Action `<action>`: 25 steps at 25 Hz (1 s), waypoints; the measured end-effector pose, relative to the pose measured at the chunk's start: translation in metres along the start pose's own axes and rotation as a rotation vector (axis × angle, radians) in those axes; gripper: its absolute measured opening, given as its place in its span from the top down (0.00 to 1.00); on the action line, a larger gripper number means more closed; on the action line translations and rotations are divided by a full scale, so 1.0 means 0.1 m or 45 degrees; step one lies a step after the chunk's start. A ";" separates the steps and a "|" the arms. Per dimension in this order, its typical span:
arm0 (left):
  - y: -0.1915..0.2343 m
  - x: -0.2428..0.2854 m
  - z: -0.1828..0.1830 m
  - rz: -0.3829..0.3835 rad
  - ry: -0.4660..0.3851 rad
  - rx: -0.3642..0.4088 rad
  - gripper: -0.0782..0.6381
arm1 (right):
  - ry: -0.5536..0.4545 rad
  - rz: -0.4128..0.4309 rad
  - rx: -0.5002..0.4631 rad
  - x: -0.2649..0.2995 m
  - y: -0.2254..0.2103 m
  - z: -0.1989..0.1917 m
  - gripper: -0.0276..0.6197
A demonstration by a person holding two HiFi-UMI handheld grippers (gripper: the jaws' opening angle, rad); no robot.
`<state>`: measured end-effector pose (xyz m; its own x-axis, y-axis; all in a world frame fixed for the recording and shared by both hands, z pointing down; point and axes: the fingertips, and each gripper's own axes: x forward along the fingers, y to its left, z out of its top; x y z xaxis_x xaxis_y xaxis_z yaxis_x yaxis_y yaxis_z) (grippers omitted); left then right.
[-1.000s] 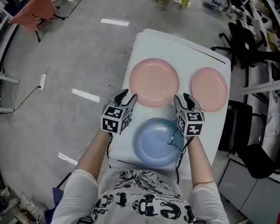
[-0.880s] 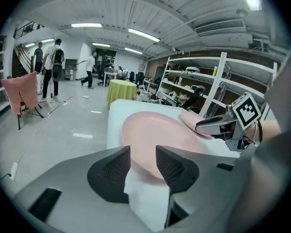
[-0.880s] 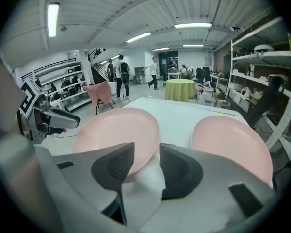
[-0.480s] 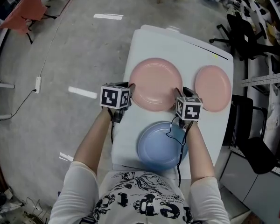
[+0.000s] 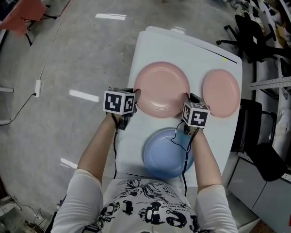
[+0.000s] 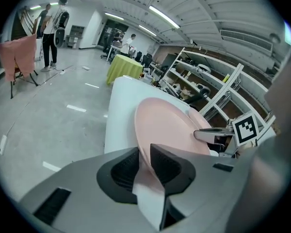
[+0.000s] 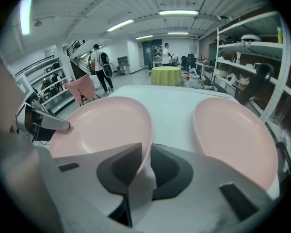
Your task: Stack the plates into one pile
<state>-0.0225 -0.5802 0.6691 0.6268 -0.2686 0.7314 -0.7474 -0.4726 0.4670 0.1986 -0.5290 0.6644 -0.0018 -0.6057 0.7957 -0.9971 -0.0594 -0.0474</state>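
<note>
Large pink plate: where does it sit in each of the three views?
Head view: large pink plate at centre, above the blue plate.
Left gripper view: centre, running up to the right.
Right gripper view: left of centre.
Shared landmark: white table.

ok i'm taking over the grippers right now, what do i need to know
Grippers: left gripper and right gripper have just been closing their jaws; each now clamps a rim of the large pink plate, left and right sides.
Things: that plate is mid table, small pink plate to its right, blue plate nearest the person.
Done: two-handed grip; nothing stacked.
Left: lift it, probably onto the blue plate, then add the small pink plate.
</note>
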 end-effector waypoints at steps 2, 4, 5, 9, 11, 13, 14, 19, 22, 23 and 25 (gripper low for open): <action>0.00 -0.01 -0.01 0.011 -0.005 -0.003 0.78 | -0.001 0.004 0.000 -0.01 0.01 0.01 0.86; 0.00 -0.04 -0.05 0.021 0.000 -0.009 0.78 | 0.000 0.015 0.001 -0.03 0.02 0.00 0.87; -0.01 -0.07 -0.08 0.028 0.003 -0.009 0.78 | 0.000 0.023 0.003 -0.06 0.03 -0.01 0.87; -0.13 -0.22 -0.16 0.028 -0.020 -0.027 0.78 | -0.026 0.043 0.005 -0.24 0.05 -0.03 0.87; -0.20 -0.31 -0.19 0.026 -0.040 -0.031 0.78 | -0.041 0.053 0.006 -0.34 0.06 -0.04 0.87; -0.29 -0.42 -0.25 0.028 -0.059 -0.038 0.78 | -0.052 0.065 0.004 -0.47 0.06 -0.08 0.87; -0.35 -0.48 -0.28 0.030 -0.068 -0.042 0.78 | -0.057 0.070 0.000 -0.55 0.07 -0.10 0.87; -0.66 -0.84 -0.41 0.030 -0.138 -0.027 0.78 | -0.107 0.083 -0.007 -1.00 0.08 -0.21 0.87; -0.87 -1.06 -0.54 0.040 -0.170 -0.019 0.79 | -0.138 0.091 -0.007 -1.32 0.08 -0.32 0.87; -0.93 -1.13 -0.60 0.055 -0.175 -0.008 0.79 | -0.149 0.095 -0.009 -1.41 0.09 -0.37 0.87; -1.06 -1.26 -0.75 0.088 -0.184 0.016 0.79 | -0.168 0.102 -0.016 -1.60 0.10 -0.48 0.87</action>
<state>-0.0389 -0.4336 0.5651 0.5997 -0.4186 0.6820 -0.7877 -0.4590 0.4109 0.1857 -0.3949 0.5656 -0.0723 -0.7072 0.7033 -0.9951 0.0031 -0.0992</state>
